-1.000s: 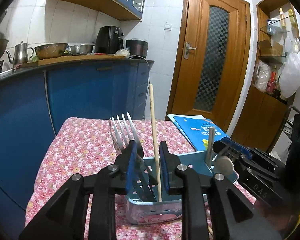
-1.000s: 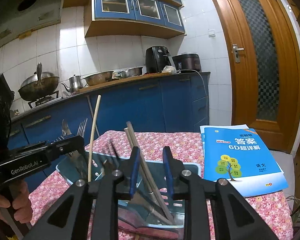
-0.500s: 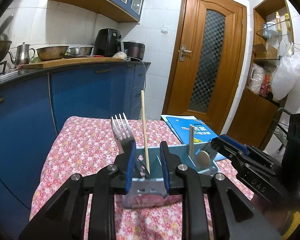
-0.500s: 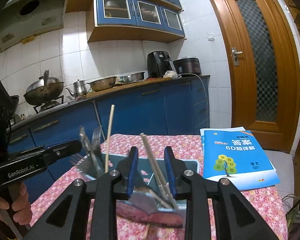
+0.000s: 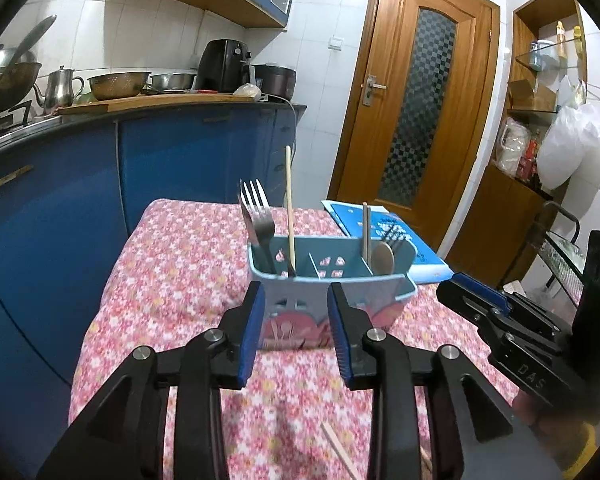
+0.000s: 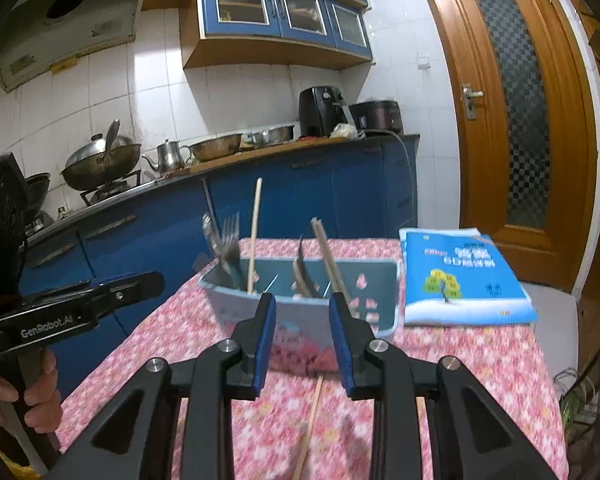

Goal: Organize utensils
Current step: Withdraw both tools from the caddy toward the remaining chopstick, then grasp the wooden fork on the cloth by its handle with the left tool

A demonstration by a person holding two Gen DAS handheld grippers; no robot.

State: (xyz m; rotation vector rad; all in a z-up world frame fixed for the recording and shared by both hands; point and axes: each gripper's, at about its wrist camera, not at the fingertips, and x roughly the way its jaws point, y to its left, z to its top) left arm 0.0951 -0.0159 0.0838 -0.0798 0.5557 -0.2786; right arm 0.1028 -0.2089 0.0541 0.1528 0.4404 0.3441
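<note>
A light blue utensil caddy (image 5: 332, 276) with divided compartments stands on the floral tablecloth (image 5: 180, 272). Its left compartment holds forks (image 5: 258, 220) and one upright chopstick (image 5: 289, 208); its right compartment holds a chopstick, a spoon (image 5: 382, 258) and a fork. My left gripper (image 5: 296, 332) is open and empty, just in front of the caddy. My right gripper (image 6: 302, 334) is open and empty, also near the caddy (image 6: 300, 296). A loose chopstick (image 6: 310, 420) lies on the cloth below the right gripper; it also shows in the left wrist view (image 5: 340, 452).
A blue workbook (image 6: 464, 276) lies on the table right of the caddy. Blue kitchen cabinets (image 5: 100, 184) with pots and appliances run along the left. A wooden door (image 5: 416, 120) stands behind. The table's left edge is close to the cabinets.
Both grippers have pulled back and up from the caddy. The left gripper let go of the fork and chopstick; the right let go of the chopsticks. All now stand in the caddy.
</note>
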